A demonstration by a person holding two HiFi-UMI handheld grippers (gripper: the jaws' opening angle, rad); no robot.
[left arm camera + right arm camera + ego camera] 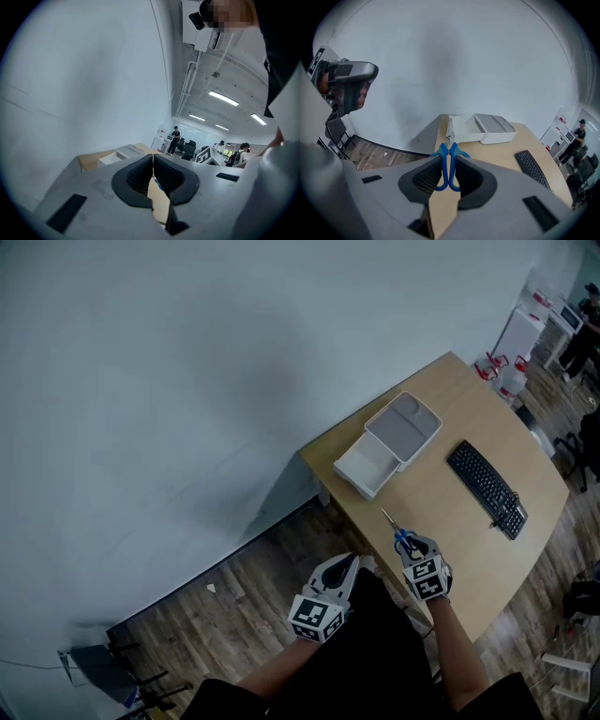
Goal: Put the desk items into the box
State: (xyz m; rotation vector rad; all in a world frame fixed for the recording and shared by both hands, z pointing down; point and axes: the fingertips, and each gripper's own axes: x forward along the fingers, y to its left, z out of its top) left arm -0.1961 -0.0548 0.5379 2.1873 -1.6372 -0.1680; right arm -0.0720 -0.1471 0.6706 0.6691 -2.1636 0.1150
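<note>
Right gripper is clamped on the scissors by the handles, blades aimed at the box, probably to drop them in. Left gripper is closed and empty, farther from the box.

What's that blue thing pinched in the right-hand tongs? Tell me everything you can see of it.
It is a pair of scissors with two blue handle loops, plastic by the look, and slim grey metal blades, closed together. The right tongs are shut on the loops, one pad on each side; nothing else seems to touch it. It is held over the near edge of the wooden desk, blades pointing away from the person toward the open white box.
</note>
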